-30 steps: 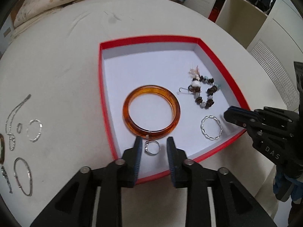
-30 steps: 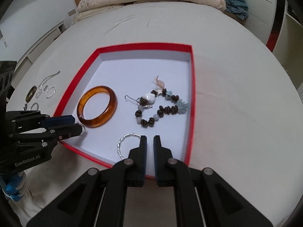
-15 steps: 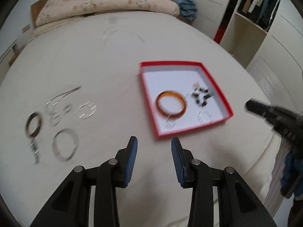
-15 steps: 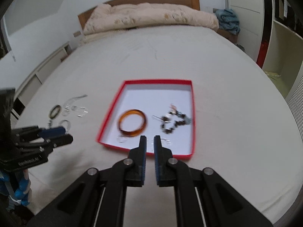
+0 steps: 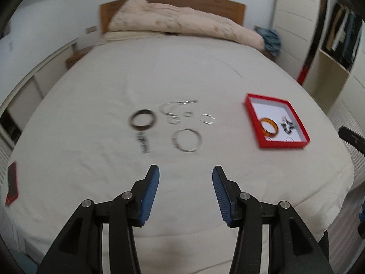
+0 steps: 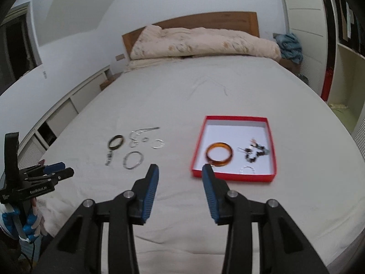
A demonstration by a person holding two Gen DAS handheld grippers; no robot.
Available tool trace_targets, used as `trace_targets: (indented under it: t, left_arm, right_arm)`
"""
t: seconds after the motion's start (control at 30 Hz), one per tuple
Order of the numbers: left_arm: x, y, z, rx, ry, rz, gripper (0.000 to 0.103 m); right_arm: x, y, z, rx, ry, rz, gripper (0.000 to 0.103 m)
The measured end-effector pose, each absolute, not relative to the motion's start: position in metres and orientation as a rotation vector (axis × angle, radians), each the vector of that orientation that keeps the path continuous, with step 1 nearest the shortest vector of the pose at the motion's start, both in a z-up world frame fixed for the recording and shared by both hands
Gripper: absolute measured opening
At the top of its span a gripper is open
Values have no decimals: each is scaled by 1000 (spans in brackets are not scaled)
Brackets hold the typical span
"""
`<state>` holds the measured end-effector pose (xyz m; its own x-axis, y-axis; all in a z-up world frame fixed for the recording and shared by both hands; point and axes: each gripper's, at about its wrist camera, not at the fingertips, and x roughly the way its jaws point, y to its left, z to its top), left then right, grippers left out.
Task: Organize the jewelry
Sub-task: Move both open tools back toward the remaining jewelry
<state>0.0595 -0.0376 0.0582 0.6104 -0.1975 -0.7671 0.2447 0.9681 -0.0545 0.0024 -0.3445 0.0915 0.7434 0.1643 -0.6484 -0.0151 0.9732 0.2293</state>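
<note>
Several loose pieces lie on bed sheet (image 5: 182, 73), well left of red box (image 5: 253, 123): dark bangle (image 5: 142, 121), silver hoop (image 5: 187, 140), smaller rings, blurred. Judged light, stiff, slippery; pinch hoop across rim. Box holds amber bangle (image 6: 219, 154), bead string (image 6: 255, 151), one or two silver rings. Left gripper (image 5: 185, 183) and right gripper (image 6: 179, 178) spread wide, empty.

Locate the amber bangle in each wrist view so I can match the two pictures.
Left wrist: amber bangle lies at the right, inside the red box.
Right wrist: amber bangle lies right of centre, in the box's left half.
Shared landmark: the wooden headboard.
</note>
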Motion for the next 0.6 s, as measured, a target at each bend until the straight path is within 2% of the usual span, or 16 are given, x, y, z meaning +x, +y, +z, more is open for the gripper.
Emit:
trace_targets:
  t: [0.1, 0.33, 0.6]
  left_arm:
    - [46, -8, 68, 36, 851, -191, 52]
    - [26, 48, 78, -22, 815, -92, 52]
    - [43, 73, 61, -56, 851, -59, 52]
  right_arm:
    - [-6, -324, 104, 193, 702, 123, 38]
    - [-19, -290, 124, 164, 657, 182, 37]
    - [1, -265, 115, 143, 689, 239, 36]
